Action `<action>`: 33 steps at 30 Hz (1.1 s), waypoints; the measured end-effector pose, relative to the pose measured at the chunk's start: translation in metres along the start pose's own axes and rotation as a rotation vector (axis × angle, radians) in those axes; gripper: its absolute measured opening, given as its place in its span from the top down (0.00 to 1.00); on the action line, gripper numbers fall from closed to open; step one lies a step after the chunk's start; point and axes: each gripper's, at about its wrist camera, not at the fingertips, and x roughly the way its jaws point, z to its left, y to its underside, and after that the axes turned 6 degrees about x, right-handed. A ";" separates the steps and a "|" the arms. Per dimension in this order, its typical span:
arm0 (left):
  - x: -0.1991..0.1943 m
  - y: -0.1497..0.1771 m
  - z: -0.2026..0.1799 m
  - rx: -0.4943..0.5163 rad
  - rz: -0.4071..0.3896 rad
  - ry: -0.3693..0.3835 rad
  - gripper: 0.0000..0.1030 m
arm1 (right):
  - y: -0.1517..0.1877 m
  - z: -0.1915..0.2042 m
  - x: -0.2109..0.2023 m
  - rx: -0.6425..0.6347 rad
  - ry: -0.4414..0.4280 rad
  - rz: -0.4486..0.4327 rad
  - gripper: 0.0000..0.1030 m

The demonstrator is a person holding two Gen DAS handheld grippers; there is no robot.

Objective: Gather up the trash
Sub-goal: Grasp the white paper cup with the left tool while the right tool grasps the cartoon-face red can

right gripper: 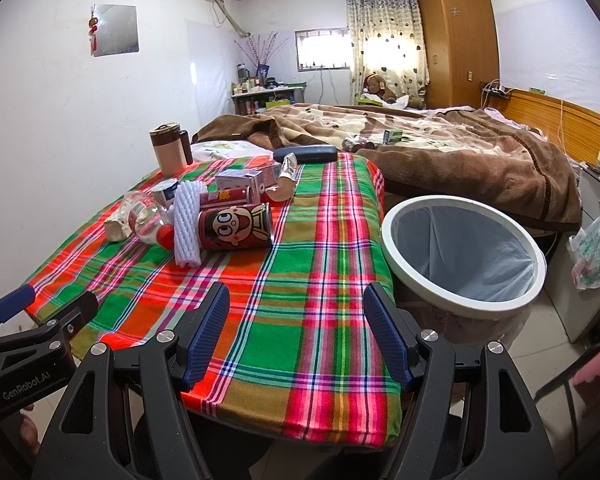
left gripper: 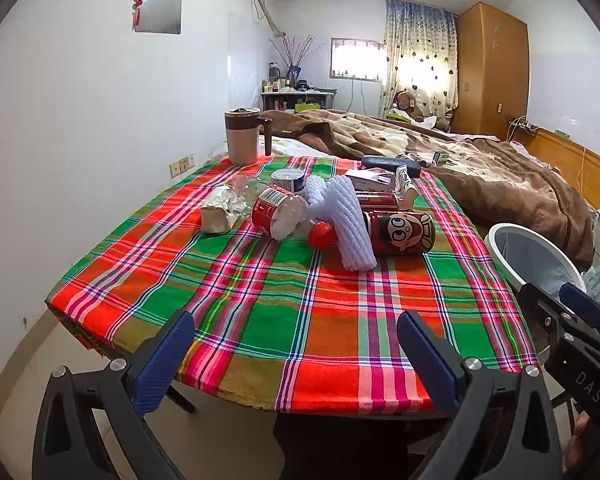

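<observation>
Both hand-held grippers hover level over the near edge of the surface [left gripper: 284, 312], which is covered by a red, green and pink plaid cloth. The left hand-held gripper [left gripper: 296, 352] has its blue-padded fingers spread wide, with nothing between them. The right hand-held gripper [right gripper: 296, 332] is spread as well and holds nothing; it sits to the right of the left one, close to the bin.

The trash lies in a heap toward the far half of the surface, well apart from both sets of fingertips. A red cartoon can [left gripper: 400, 233] lies on its side at the near right of the heap, touching a white foam net sleeve [left gripper: 346, 220] that leans across it. Left of the sleeve lies a clear plastic bottle [left gripper: 284, 216] with a red label and red cap, and farther left a crumpled paper wad [left gripper: 220, 212]. A small box [left gripper: 370, 178] and a foil wrapper [left gripper: 404, 184] sit behind the can. A lidded mug [left gripper: 242, 136] stands upright at the far left corner.

The white-rimmed trash bin [right gripper: 464, 256] stands just beside the right edge of the surface. The right wrist view shows its whole lined opening; the left wrist view catches only part of the rim. Each view shows the other gripper at its side margin.
</observation>
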 end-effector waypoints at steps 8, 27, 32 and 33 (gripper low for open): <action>0.018 -0.007 0.013 0.011 0.033 -0.014 0.00 | -0.009 0.006 0.015 -0.049 -0.047 -0.001 0.31; 0.103 -0.066 0.102 -0.050 0.095 -0.031 0.00 | -0.068 0.048 0.107 -0.283 -0.162 0.071 0.31; 0.135 -0.084 0.119 -0.072 0.120 -0.040 0.00 | -0.074 0.057 0.124 -0.329 -0.186 0.110 0.31; 0.144 -0.087 0.123 -0.065 0.136 -0.049 0.00 | -0.075 0.058 0.128 -0.334 -0.190 0.123 0.31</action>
